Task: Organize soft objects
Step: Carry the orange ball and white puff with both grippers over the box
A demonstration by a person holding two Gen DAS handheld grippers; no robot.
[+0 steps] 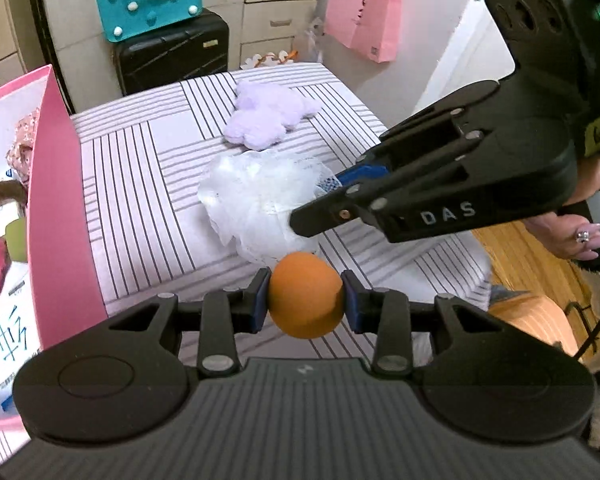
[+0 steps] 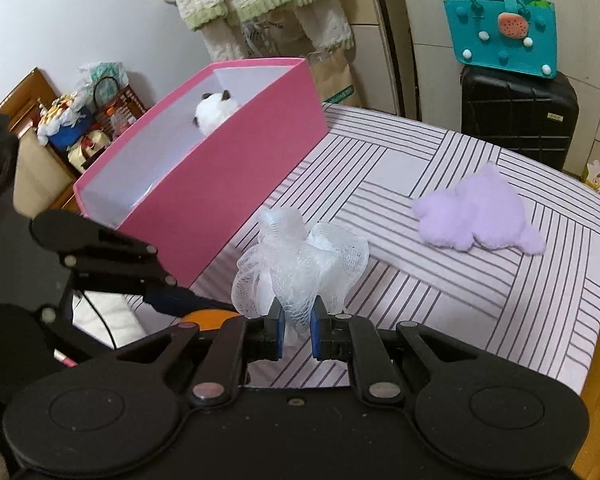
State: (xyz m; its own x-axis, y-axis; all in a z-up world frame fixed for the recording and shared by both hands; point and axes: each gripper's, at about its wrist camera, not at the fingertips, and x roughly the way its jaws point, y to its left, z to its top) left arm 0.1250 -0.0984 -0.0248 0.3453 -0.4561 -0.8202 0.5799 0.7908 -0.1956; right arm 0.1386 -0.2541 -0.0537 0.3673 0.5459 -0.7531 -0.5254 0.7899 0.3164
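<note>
Left tongs (image 1: 306, 300) grip an orange foam ball (image 1: 305, 295), right tongs (image 2: 296, 330) pinch a white mesh pouf (image 2: 300, 264), both above the striped surface (image 2: 500, 320); pink box (image 2: 228, 188) already holds toys, purple plush (image 2: 480, 212) still awaits.

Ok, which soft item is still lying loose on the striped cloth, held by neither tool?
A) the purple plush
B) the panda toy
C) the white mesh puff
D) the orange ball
A: the purple plush lies free on the striped cloth, while the left gripper clamps the orange ball and the right gripper pinches the white mesh puff.
</note>
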